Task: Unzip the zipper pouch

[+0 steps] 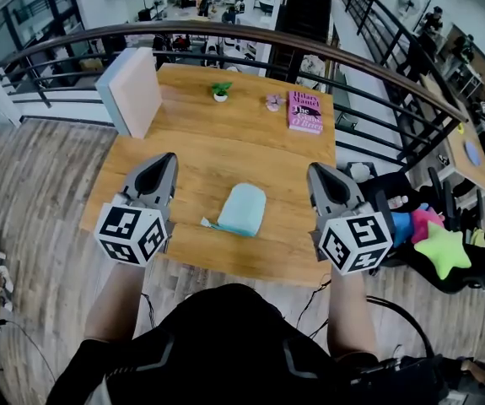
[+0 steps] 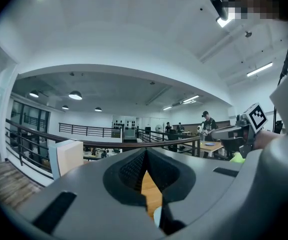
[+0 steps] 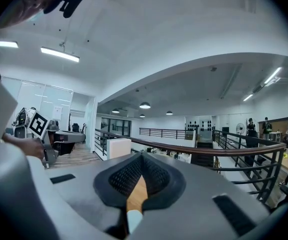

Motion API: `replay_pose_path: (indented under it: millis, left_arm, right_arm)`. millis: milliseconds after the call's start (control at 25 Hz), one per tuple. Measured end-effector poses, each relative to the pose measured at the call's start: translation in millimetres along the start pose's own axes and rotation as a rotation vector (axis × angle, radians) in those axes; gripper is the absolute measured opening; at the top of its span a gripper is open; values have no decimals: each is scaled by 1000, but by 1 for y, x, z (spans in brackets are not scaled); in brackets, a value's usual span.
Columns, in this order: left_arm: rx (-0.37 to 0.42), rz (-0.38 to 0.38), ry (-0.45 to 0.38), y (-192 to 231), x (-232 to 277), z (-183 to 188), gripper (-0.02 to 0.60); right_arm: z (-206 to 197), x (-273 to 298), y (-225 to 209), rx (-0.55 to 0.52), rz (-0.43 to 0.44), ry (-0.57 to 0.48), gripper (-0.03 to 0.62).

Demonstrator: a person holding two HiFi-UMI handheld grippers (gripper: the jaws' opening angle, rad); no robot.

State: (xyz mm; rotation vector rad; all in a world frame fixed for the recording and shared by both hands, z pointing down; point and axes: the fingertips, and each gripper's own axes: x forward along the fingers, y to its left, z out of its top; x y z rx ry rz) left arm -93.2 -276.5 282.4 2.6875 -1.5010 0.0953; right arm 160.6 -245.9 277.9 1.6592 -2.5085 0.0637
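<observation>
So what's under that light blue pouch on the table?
The pouch lies flat on the wooden table. Only bare wood shows around its edges. The spot right beneath it is covered, so anything thin hidden there can't be seen.

2 grippers (image 1: 169, 159) (image 1: 315, 170), 1 pouch (image 1: 243, 209), 1 book (image 1: 305, 111), 1 plant (image 1: 220, 92)

A pale teal zipper pouch (image 1: 244, 209) lies flat on the wooden table, near its front edge.
</observation>
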Motion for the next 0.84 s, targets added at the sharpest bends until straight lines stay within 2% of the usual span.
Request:
replay_pose_path:
  millis: [520, 840]
  left_arm:
    - [63, 14, 14, -6, 3, 2, 29]
    - [57, 12, 19, -4, 7, 0, 29]
  right_arm:
    - [1, 1, -4, 7, 2, 3, 6]
    - [1, 3, -7, 3, 1, 6, 6]
